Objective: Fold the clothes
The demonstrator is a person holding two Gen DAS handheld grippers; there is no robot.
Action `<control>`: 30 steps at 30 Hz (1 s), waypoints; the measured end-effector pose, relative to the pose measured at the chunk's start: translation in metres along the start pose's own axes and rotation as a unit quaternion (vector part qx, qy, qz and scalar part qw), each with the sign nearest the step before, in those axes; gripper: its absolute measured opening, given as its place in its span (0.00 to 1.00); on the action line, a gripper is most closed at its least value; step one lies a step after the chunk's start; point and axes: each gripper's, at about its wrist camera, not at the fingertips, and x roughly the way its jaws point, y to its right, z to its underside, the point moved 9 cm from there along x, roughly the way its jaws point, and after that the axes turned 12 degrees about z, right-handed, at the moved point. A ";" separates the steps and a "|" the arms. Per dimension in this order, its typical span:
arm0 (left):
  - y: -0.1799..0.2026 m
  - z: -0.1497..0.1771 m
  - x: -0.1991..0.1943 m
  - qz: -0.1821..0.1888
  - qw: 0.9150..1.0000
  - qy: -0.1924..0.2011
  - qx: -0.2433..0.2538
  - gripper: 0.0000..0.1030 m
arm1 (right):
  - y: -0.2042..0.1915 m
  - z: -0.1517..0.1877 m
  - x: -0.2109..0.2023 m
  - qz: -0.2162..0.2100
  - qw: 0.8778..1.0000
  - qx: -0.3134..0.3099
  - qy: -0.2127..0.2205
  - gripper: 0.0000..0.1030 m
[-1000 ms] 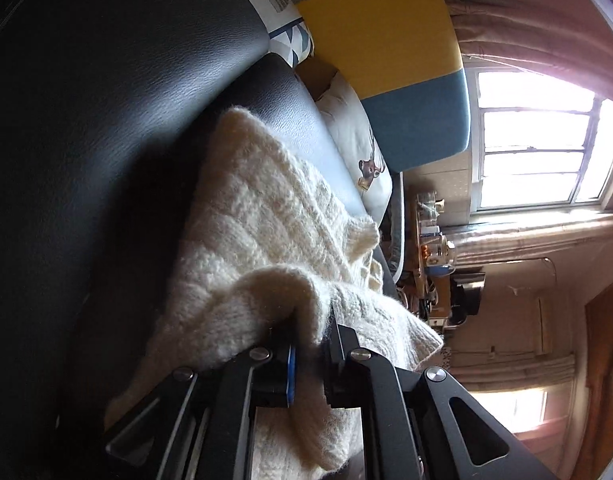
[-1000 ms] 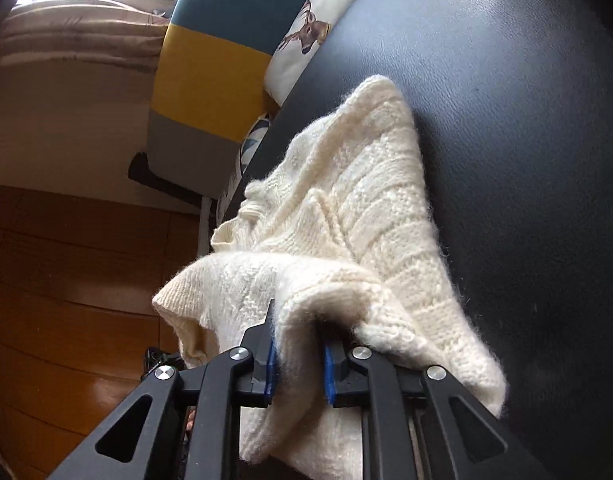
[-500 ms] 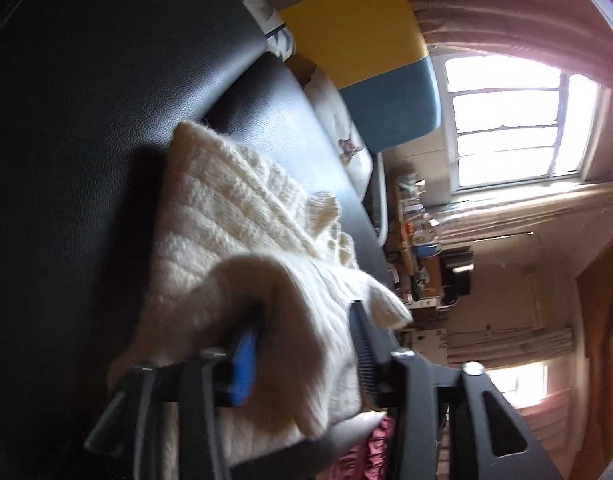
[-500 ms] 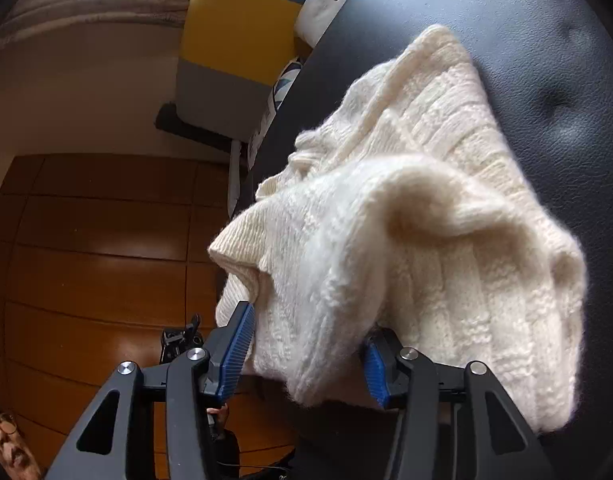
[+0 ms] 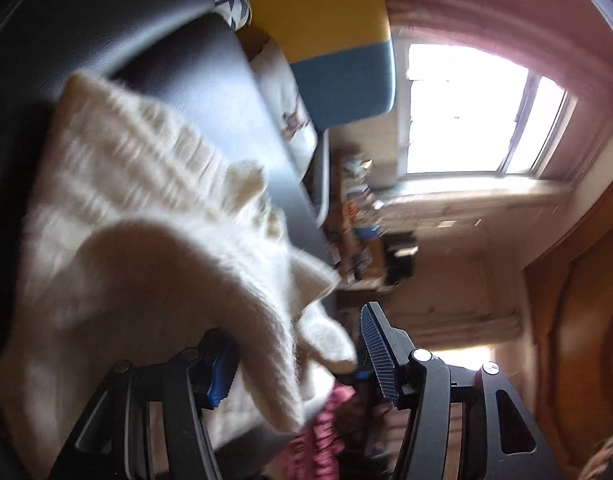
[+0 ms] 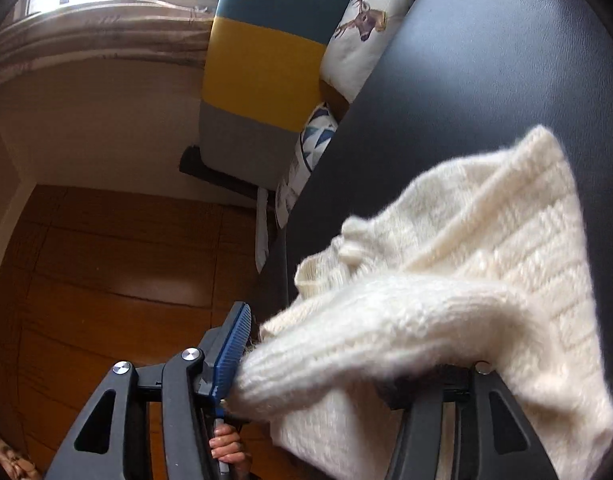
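Observation:
A cream knitted sweater lies bunched on a black leather surface. My left gripper is open, its blue-padded jaws wide apart, with a fold of the sweater draped loosely between them. In the right wrist view the same sweater lies on the black surface. My right gripper is open; its left blue pad shows and a thick fold of knit covers the right finger.
A yellow, blue and grey cushion and a deer-print pillow stand at the far end of the surface. A bright window and a cluttered shelf lie beyond. A wooden wall is on the left.
Both grippers were shut on the sweater's folds one second ago. They opened and now stand wide apart, pulled back a little, with the knit resting loose.

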 end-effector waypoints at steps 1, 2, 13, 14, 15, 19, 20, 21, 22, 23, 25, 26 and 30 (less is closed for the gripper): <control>0.001 -0.014 -0.002 0.008 1.000 0.020 -0.007 0.56 | 0.002 -0.010 0.003 -0.003 1.000 0.015 0.010 0.54; 0.000 -0.028 -0.006 0.009 0.999 0.039 -0.013 0.56 | 0.005 -0.019 0.006 -0.005 1.000 0.026 0.015 0.54; -0.031 -0.074 -0.044 -0.100 0.990 0.099 0.013 0.57 | 0.006 -0.009 -0.003 0.139 0.985 -0.097 0.045 0.54; -0.035 -0.069 -0.049 -0.116 0.989 0.092 0.025 0.57 | 0.006 0.000 -0.005 0.167 0.976 -0.129 0.047 0.54; -0.038 -0.063 -0.055 -0.131 0.987 0.085 0.038 0.57 | 0.006 0.008 -0.006 0.194 0.967 -0.159 0.047 0.54; -0.043 -0.041 -0.066 -0.186 0.977 0.060 0.090 0.57 | 0.009 0.033 -0.001 0.237 0.945 -0.218 0.054 0.54; -0.043 -0.037 -0.068 -0.194 0.975 0.056 0.097 0.57 | 0.010 0.035 0.000 0.239 0.945 -0.217 0.055 0.54; -0.044 -0.034 -0.069 -0.202 0.973 0.052 0.103 0.57 | 0.012 0.037 0.002 0.240 0.945 -0.215 0.056 0.54; -0.043 -0.032 -0.069 -0.206 0.971 0.049 0.108 0.57 | 0.014 0.038 0.003 0.241 0.945 -0.212 0.057 0.54; -0.043 -0.030 -0.066 -0.209 0.970 0.042 0.113 0.56 | 0.016 0.038 0.004 0.240 0.947 -0.206 0.060 0.54; -0.043 -0.025 -0.061 -0.216 0.968 0.024 0.122 0.52 | 0.020 0.037 0.003 0.238 0.948 -0.200 0.063 0.54; -0.044 -0.022 -0.058 -0.220 0.967 0.015 0.127 0.38 | 0.021 0.036 0.003 0.236 0.949 -0.197 0.065 0.54; -0.047 -0.017 -0.060 -0.250 0.960 0.017 0.125 0.06 | 0.019 0.036 0.001 0.248 0.944 -0.207 0.065 0.54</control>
